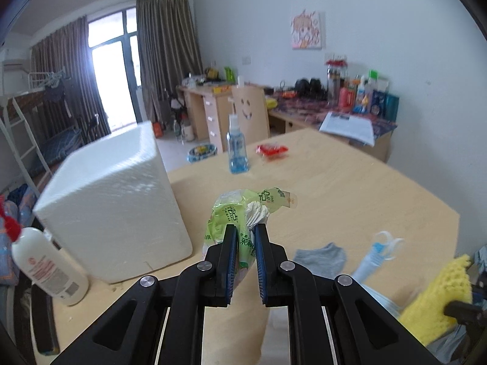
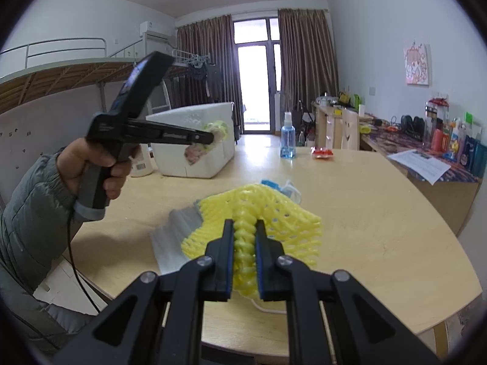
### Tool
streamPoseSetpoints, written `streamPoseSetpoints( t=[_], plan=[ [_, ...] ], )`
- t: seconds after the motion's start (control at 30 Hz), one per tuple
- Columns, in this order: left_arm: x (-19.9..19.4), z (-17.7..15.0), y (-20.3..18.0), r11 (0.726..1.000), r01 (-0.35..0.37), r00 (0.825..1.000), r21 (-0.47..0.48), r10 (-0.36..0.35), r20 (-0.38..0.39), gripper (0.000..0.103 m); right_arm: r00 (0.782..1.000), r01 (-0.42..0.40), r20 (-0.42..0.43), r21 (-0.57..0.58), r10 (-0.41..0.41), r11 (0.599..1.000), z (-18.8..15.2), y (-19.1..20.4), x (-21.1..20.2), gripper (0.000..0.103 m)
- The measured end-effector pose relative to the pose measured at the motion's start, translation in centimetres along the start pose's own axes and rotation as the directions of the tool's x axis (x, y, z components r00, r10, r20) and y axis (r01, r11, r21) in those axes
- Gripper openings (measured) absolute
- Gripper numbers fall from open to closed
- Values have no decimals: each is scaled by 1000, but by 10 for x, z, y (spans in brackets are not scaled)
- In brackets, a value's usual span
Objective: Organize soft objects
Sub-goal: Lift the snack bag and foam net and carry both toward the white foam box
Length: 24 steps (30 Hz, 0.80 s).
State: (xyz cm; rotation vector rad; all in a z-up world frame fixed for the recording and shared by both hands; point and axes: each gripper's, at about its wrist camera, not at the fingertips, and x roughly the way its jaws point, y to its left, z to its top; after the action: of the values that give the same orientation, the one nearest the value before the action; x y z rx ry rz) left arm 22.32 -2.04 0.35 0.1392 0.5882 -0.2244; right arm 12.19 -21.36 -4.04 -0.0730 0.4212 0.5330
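Observation:
My left gripper (image 1: 245,231) is shut on a green tissue pack (image 1: 231,213) and holds it in the air beside the white foam box (image 1: 115,200). In the right wrist view the left gripper (image 2: 210,137) holds the pack (image 2: 217,129) at the box's rim (image 2: 194,112). My right gripper (image 2: 245,225) is shut on a yellow foam net (image 2: 261,213), held above the wooden table (image 2: 365,213); the net also shows in the left wrist view (image 1: 438,298). A grey sock (image 1: 322,258) lies on the table, seen also in the right wrist view (image 2: 182,219).
A blue spray bottle (image 1: 236,146) and a red packet (image 1: 271,149) stand farther back. A white lotion bottle (image 1: 45,264) stands left of the box. A blue and white mask (image 1: 377,252) lies near the sock. Cluttered desks (image 1: 334,106) line the wall.

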Motion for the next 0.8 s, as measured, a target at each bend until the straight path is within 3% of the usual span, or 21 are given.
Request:
streamPoseSetpoints(
  t=[0.33, 0.8],
  plan=[
    [-69, -14, -5, 1000, 0, 991, -4, 1, 130, 13, 999, 5, 37, -28, -3, 1000, 10, 16, -15, 15],
    [-103, -34, 12, 997, -37, 981, -67, 49, 186, 13, 992, -65, 101, -62, 71, 996, 19, 39, -23, 15]
  ],
)
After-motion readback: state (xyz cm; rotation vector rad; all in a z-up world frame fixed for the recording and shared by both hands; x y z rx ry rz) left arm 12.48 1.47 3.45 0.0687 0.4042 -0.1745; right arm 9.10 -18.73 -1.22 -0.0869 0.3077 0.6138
